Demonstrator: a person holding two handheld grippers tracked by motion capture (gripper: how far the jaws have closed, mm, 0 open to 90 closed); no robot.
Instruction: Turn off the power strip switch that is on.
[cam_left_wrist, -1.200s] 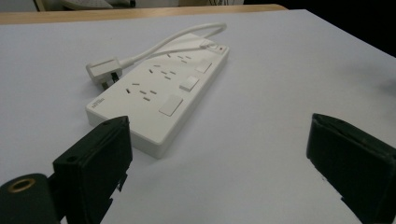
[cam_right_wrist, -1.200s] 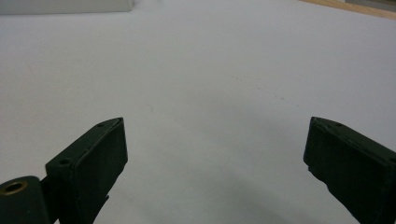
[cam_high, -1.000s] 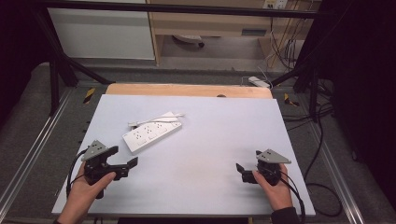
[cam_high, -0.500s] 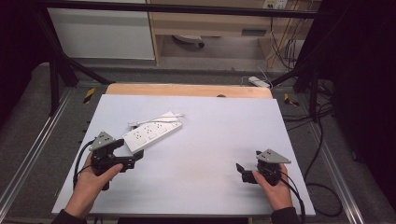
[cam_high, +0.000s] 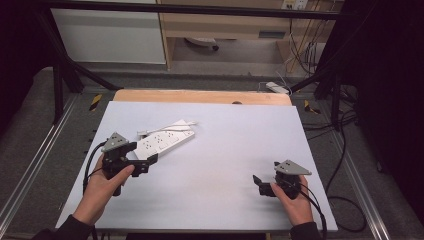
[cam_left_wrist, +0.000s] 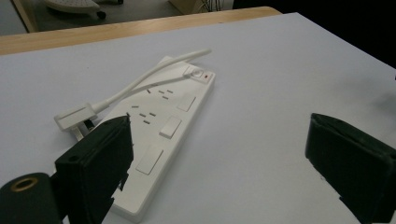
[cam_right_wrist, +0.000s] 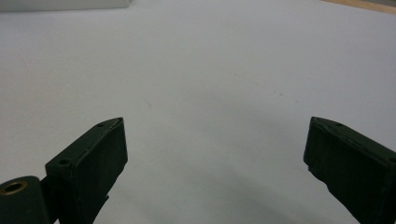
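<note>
Nearest to me, my right claw (cam_high: 261, 185) sits low on the white surface (cam_high: 230, 150), well to the right of the power strip (cam_high: 164, 141), held in my right hand (cam_high: 295, 202). Its jaws stand wide apart with nothing between them; in the right gripper view I see bare white sheet in the gap of the right claw (cam_right_wrist: 212, 158).

A little farther in, my left hand (cam_high: 100, 187) holds the left claw (cam_high: 145, 164) right at the near end of the power strip. In the left gripper view the left claw (cam_left_wrist: 224, 154) is spread wide too, gripping nothing: one jaw overlaps the strip's near corner, the other hangs over empty sheet off to the strip's side. I cannot tell whether that jaw touches the strip or only hovers above it.

The power strip (cam_left_wrist: 163, 126) lies flat and skewed on the surface, sockets and three rocker switches facing up. Its white cord (cam_left_wrist: 149, 79) loops back across the strip's top, and the flat plug (cam_left_wrist: 74, 115) rests on the sheet just beside the strip's long edge.

Beyond the strip's far end, a wooden edge (cam_high: 200, 96) borders the sheet.
</note>
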